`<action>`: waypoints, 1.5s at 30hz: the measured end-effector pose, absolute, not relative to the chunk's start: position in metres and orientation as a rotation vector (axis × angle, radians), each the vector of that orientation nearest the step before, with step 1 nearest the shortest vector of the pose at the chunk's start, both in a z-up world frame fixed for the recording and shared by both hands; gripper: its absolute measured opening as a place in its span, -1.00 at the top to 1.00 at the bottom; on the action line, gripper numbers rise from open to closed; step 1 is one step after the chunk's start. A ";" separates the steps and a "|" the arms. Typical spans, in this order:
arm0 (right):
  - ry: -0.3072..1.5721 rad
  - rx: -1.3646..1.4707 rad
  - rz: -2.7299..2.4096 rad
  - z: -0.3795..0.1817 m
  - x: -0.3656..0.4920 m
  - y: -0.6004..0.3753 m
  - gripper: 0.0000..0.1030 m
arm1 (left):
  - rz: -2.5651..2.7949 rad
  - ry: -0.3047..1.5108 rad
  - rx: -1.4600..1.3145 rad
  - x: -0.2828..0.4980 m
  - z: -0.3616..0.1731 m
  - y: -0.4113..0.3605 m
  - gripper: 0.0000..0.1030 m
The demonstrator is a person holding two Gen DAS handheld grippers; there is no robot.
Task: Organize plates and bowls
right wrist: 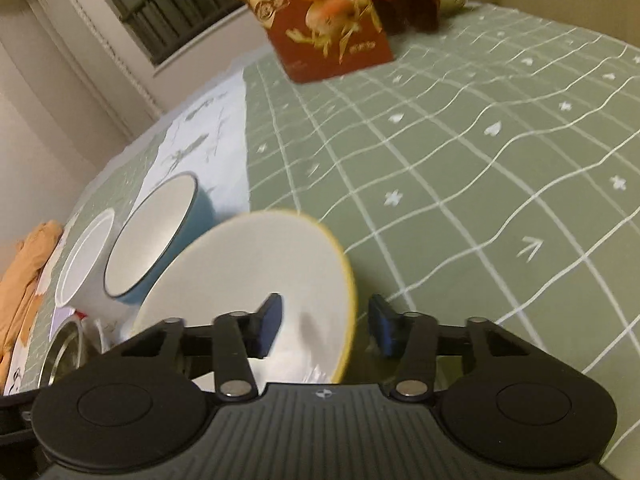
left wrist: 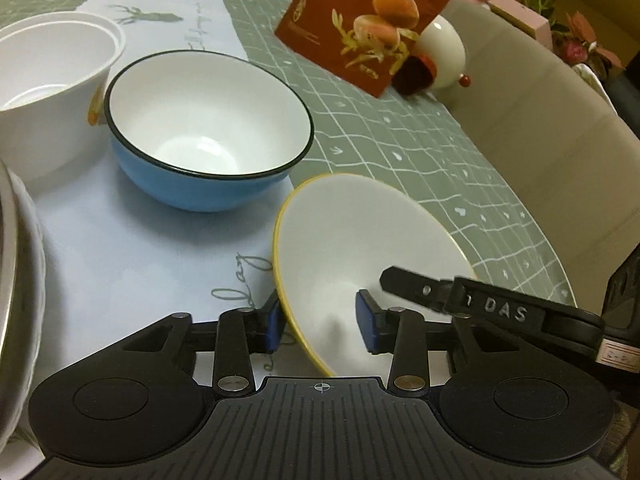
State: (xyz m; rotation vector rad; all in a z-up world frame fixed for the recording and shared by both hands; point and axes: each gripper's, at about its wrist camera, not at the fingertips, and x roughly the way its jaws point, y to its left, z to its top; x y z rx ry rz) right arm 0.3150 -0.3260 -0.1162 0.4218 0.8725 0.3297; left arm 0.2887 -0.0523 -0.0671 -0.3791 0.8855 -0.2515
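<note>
A white bowl with a yellow rim (left wrist: 360,240) stands tilted, its opening turned toward the left wrist camera. My left gripper (left wrist: 320,324) is open astride its near rim: the left pad (left wrist: 274,326) is just outside the wall, the right pad (left wrist: 368,320) is inside and clear of it. One finger (left wrist: 404,278) of my right gripper reaches into the bowl from the right. In the right wrist view my right gripper (right wrist: 324,326) is shut on the bowl's (right wrist: 248,264) rim, one pad inside and one outside. A blue bowl (left wrist: 208,132) and stacked white bowls (left wrist: 52,76) stand behind.
A metal bowl (left wrist: 12,280) shows at the left edge. A red snack bag (left wrist: 360,20) and a white egg-shaped figure (left wrist: 440,52) stand at the back of the green checked tablecloth (left wrist: 440,168). Orange cloth (right wrist: 24,280) lies far left. The table's edge curves along the right.
</note>
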 end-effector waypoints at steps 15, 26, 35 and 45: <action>0.898 0.368 0.457 -0.105 0.298 -0.274 0.21 | -0.207 0.918 -0.348 0.232 -0.054 -0.009 0.37; 0.897 0.308 0.535 -0.106 0.294 -0.243 0.21 | -0.172 0.897 -0.398 0.219 -0.057 0.020 0.38; 0.886 0.297 0.473 -0.113 0.278 -0.241 0.21 | -0.161 0.933 -0.391 0.222 -0.053 0.015 0.38; 0.947 0.362 0.432 -0.107 0.272 -0.243 0.22 | -0.169 1.001 -0.355 0.230 -0.052 0.018 0.47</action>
